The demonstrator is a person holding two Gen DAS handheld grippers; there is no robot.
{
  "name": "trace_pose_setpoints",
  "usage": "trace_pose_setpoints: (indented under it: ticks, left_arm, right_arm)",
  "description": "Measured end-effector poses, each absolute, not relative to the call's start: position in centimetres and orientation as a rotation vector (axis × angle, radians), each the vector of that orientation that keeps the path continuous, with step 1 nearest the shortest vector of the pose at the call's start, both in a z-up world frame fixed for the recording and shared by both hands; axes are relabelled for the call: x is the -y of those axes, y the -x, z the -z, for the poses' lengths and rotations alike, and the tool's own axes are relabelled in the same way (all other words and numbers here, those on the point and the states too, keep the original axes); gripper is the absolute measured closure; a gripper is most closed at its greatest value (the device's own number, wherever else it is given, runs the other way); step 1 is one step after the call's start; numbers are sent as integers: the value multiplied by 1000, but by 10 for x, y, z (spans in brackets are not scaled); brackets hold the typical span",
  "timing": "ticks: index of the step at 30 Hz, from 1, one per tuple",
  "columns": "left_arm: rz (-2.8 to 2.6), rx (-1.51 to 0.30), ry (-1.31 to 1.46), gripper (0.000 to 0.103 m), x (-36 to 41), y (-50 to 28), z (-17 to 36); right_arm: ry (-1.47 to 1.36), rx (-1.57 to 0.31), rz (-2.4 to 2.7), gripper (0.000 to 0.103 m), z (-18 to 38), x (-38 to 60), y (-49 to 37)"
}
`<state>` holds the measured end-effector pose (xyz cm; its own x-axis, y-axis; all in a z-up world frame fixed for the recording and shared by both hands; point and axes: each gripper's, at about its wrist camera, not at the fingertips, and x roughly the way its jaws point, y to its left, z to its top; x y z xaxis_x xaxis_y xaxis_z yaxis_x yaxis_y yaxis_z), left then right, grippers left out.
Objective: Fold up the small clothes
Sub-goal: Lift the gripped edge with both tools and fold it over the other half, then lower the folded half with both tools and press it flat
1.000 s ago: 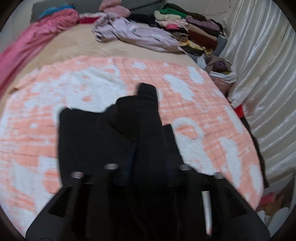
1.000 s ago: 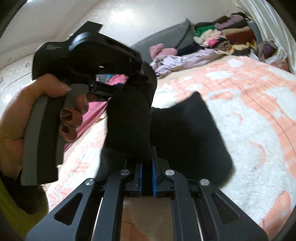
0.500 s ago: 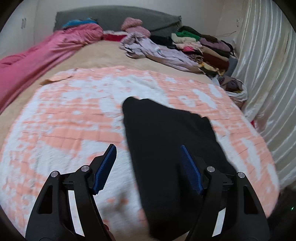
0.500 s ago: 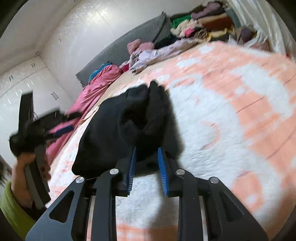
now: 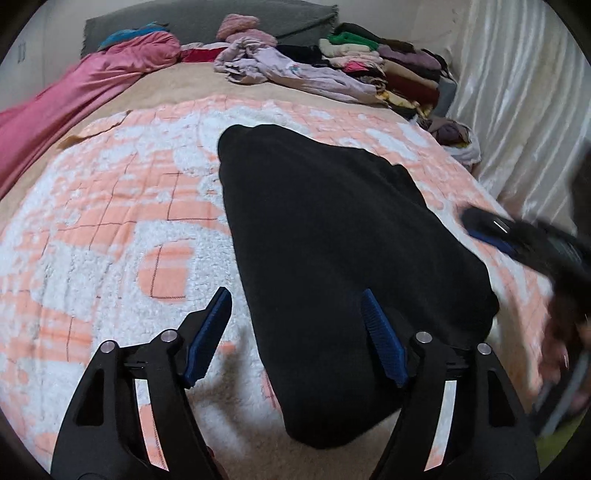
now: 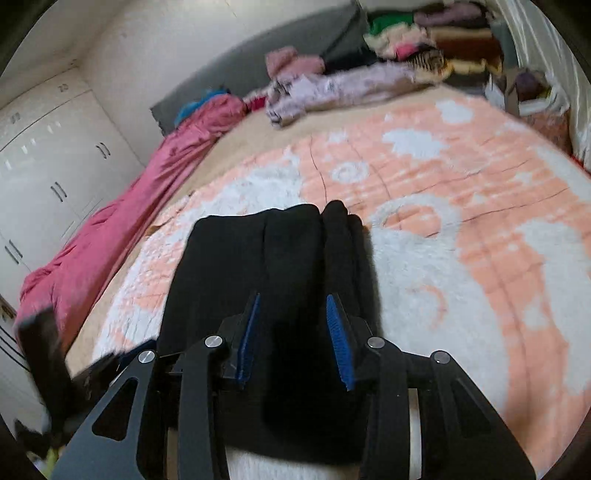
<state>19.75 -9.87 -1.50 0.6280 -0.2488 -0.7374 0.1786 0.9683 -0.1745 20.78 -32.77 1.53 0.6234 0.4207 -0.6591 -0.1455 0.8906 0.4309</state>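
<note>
A folded black garment [image 5: 332, 258] lies on the pink and white fleece blanket [image 5: 110, 229] on the bed. My left gripper [image 5: 295, 332] hovers over the garment's near left edge; its jaws are opening and the blue pads hold nothing. The right gripper [image 5: 491, 229] shows blurred at the right edge of the left wrist view, held by a hand [image 5: 561, 354]. In the right wrist view the black garment [image 6: 273, 258] lies flat under my right gripper [image 6: 293, 332]. Its jaws are opening, the cloth sits below them, and the pads do not press on it.
A crumpled lilac garment [image 5: 295, 70] and a stack of folded clothes [image 5: 388, 66] sit at the bed's far end by a grey headboard [image 5: 207, 18]. A pink quilt [image 5: 74, 96] runs along the left side. Shiny white curtains [image 5: 524, 110] hang right; white wardrobes [image 6: 44, 177] stand left.
Both grippers let go of the black garment, which was held up and now lies flat on the blanket. The right gripper opened and swung away to the right; the left gripper widened.
</note>
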Motion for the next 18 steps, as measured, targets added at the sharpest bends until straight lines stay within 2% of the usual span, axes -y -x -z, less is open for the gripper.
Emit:
trace_pose_setpoints:
  ticks: [11,13,15,18]
  left_arm:
    - [272,-877,98,33,99,-193,21]
    - [270,-876,99,32,99,-193,21]
    - [270,-878,104,32,98,-193,21]
    - [261,-877,109,32,97,-193,21]
  right_arm:
    - [-355,-954,-335,68,6,307,-251]
    - [-366,-948,-346,74,7,308,-252]
    - [-368,-935,-374,85,7,305,-251]
    - [-342,-897,-395,92,2,302,-246]
